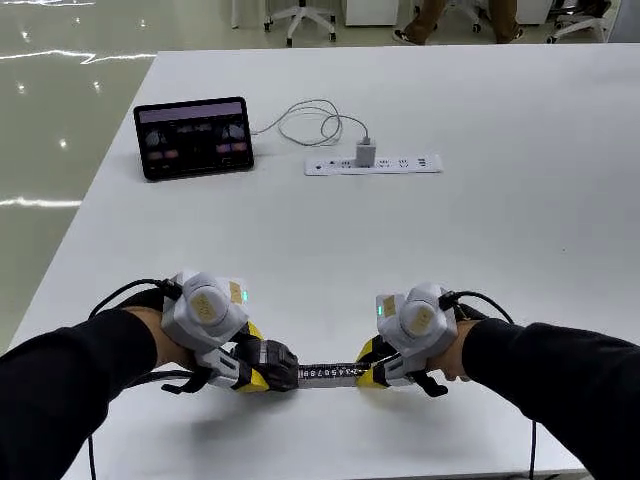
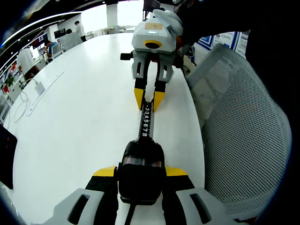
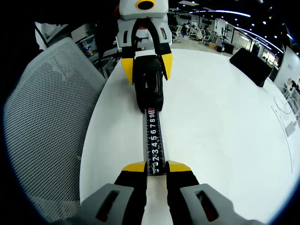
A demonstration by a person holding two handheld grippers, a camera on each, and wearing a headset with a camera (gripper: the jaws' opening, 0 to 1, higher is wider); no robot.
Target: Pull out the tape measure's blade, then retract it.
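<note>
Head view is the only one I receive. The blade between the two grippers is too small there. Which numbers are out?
Observer: In the right gripper view the blade shows digits up to 9 at the case mouth.
Operator: Is the right gripper really closed on it?
Observer: Yes, the right gripper is shut on the blade's end, its yellow tips on either side.
Operator: Anything near the table edge?
Observer: A grey mesh chair back stands close beside it.
</note>
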